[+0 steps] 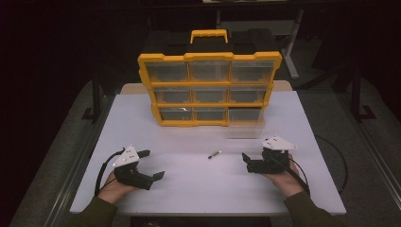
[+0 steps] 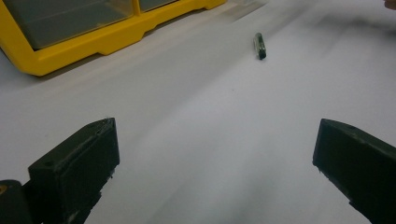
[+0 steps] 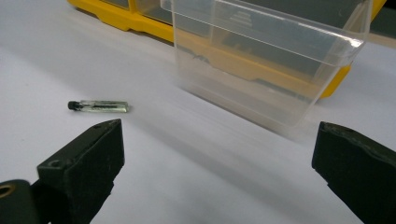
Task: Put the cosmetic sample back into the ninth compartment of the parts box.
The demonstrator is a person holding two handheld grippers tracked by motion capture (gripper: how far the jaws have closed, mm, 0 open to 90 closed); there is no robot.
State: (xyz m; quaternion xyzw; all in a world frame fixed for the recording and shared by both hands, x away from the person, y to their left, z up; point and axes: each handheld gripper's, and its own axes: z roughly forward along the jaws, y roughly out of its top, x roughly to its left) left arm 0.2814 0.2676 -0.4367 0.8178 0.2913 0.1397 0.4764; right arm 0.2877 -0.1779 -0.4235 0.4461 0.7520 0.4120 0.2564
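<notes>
Vial (image 1: 214, 154) with its dark cap lies flat on the white table (image 1: 198, 189), between my two claws and touching neither, just in front of the yellow organizer (image 1: 208, 90). My left gripper (image 1: 153, 164) rests low on the table with its jaws spread wide and empty. My right gripper (image 1: 245, 161) is just as wide and empty, facing the clear drawer (image 3: 261, 60) that stands pulled out of the organizer's bottom row.
</notes>
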